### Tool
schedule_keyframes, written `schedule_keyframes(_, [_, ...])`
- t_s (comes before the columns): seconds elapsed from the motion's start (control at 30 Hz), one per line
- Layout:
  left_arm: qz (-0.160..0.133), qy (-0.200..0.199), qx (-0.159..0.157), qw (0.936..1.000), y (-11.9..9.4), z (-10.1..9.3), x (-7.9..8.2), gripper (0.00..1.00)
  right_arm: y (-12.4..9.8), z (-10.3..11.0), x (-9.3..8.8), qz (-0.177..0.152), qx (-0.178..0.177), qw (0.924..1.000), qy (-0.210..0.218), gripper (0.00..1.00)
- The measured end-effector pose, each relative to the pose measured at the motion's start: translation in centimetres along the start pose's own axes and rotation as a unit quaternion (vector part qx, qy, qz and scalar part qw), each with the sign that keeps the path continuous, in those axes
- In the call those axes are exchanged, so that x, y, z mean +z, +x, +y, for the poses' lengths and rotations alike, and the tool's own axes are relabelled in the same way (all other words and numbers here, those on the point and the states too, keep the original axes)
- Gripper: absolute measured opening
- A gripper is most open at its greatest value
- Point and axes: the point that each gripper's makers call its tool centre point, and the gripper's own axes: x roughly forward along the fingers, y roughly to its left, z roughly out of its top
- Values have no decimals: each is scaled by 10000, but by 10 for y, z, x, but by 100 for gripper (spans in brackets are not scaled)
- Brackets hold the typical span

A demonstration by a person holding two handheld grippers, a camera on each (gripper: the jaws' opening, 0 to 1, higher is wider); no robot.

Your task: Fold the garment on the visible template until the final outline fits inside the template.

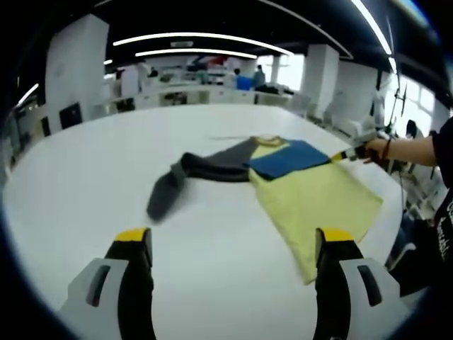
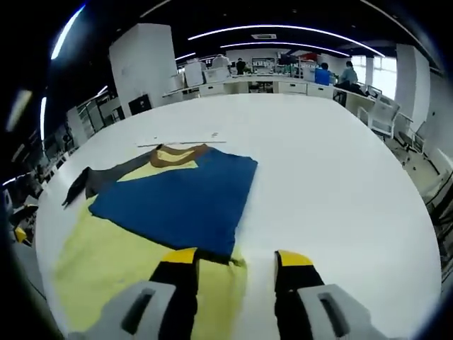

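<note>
On the white desk (image 1: 106, 163) the garment (image 1: 311, 195) lies half-folded, blue flap over yellow; left claw (image 1: 233, 248) gapes empty, well back; right claw (image 2: 235, 263) spread at the hem; grey sleeve (image 1: 177, 180) probably folds next.

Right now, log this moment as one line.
garment: blue sleeve folded over yellow body | grey sleeve spread | left gripper open | right gripper open at sleeve edge

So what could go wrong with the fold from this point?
The gray sleeve trails far out from the yellow body, so the outline may stay too wide unless it is folded in. The blue sleeve, laid loosely across the yellow body, may slide off when the right gripper moves at its edge.
</note>
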Motion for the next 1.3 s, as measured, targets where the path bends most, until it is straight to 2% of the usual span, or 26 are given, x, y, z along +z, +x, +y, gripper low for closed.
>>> schedule_keyframes(0.27, [-104, -83, 110, 9999, 5, 17, 10, 92, -25, 30, 9, -133, 528, 9982, -242, 80])
schedule_keyframes(0.47, [-98, -149, 213, 9996, 12, 32, 12, 91, -51, 59, 12, -250, 981, 9941, -401, 90])
schedule_keyframes(0.67, [-63, -214, 309, 9993, 20, 47, 11, 87, -76, 84, 12, -323, 1339, 9888, -581, 96])
schedule_keyframes(0.77, [-79, -204, 487, 9986, 23, 60, 10, 79, -86, 93, 10, -356, 1435, 9874, -562, 100])
schedule_keyframes(0.87, [-91, -232, 553, 9982, 24, 68, 10, 78, -95, 100, 5, -335, 1518, 9861, -588, 100])
schedule_keyframes(0.93, [-106, -296, 578, 9978, 25, 69, 11, 74, -101, 105, 2, -317, 1553, 9852, -657, 100])
schedule_keyframes(1.07, [-142, -366, 715, 9967, 31, 85, 12, 65, -111, 113, -3, -286, 1601, 9833, -815, 100])
schedule_keyframes(1.3, [15, -311, 980, 9947, 41, 115, 9, 52, -124, 120, -11, -234, 1570, 9838, -839, 98])
